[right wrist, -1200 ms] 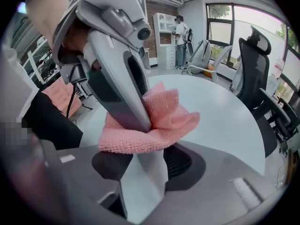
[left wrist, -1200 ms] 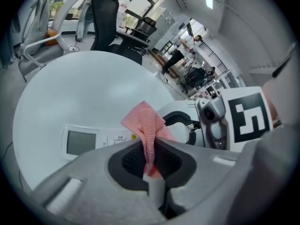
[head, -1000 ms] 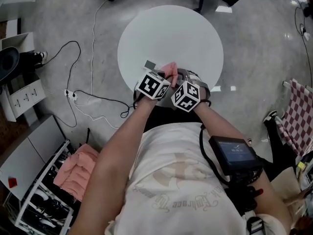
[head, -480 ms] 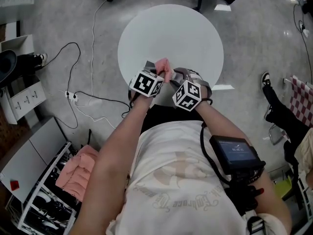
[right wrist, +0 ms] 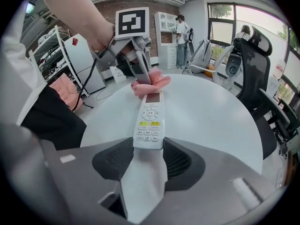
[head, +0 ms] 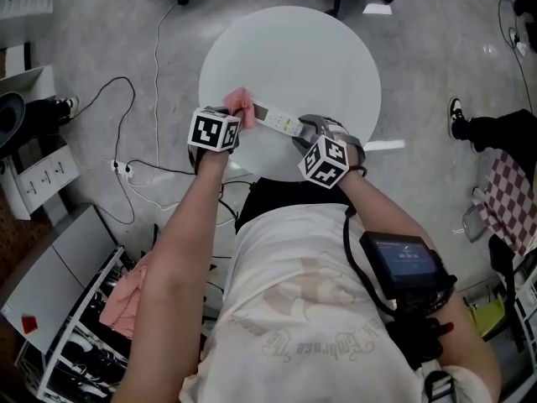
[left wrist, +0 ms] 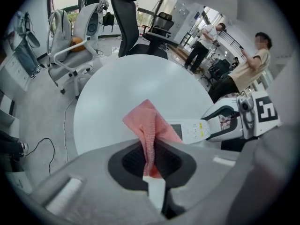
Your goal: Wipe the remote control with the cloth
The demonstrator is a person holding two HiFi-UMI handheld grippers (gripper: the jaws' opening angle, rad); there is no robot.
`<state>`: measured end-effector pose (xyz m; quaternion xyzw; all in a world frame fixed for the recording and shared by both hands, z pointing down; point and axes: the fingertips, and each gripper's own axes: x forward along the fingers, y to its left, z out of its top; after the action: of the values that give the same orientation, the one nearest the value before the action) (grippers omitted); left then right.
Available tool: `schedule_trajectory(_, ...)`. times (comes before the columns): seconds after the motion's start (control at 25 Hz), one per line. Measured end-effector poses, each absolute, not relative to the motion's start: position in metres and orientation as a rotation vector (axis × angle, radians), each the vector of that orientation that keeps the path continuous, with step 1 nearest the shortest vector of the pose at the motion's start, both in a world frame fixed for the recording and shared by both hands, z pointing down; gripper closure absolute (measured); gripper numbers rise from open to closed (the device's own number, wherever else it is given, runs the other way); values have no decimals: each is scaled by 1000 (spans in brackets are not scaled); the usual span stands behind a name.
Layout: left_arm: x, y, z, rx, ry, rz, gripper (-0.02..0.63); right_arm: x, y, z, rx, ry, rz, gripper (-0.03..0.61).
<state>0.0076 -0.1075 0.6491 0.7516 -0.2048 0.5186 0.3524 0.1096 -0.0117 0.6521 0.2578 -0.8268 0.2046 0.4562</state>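
On the round white table (head: 289, 49), my right gripper (head: 307, 130) is shut on the near end of a white remote control (head: 274, 121), which points left across the table's near edge. The remote's buttons and small screen face up (right wrist: 149, 118) between my right gripper's fingertips (right wrist: 149, 146). My left gripper (head: 233, 114) is shut on a bunched pink cloth (head: 239, 102) that sits at the remote's far, screen end. The cloth (left wrist: 150, 125) hangs from my left gripper (left wrist: 150, 159), and the remote (left wrist: 191, 129) lies just to its right, partly under it.
Cables and a power strip (head: 122, 164) trail over the floor to the left. A wire rack with pink cloths (head: 122, 296) stands at the lower left. A person's leg and shoe (head: 470, 124) are at the right. Office chairs (left wrist: 136, 22) stand beyond the table.
My left gripper has slid left with the cloth, from beside the right gripper out to the remote's far end, baring the remote's length. The right gripper has stayed put.
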Motion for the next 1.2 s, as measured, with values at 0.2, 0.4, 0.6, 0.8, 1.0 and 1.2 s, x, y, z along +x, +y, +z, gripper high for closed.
schedule_trajectory(0.2,37,-91,646,2028,-385,1322,595,109,-13,651,620,-2044,494,371)
schedule_trajectory(0.4,73,-67,640,2041,-280,1294,597,109,-13,653,607,-2035,496,371)
schedule_trajectory(0.6,109,-39,627,2061,-118,1218,597,109,-13,653,605,-2041,497,371)
schedule_trajectory(0.8,134,-20,617,2053,-12,1106,597,106,-16,652,596,-2043,491,371)
schedule_trajectory(1.0,106,-43,629,1997,-178,1068,597,107,-14,652,593,-2051,498,371)
schedule_trajectory(1.2,65,-71,638,1929,-376,1006,597,108,-11,652,591,-2052,499,371)
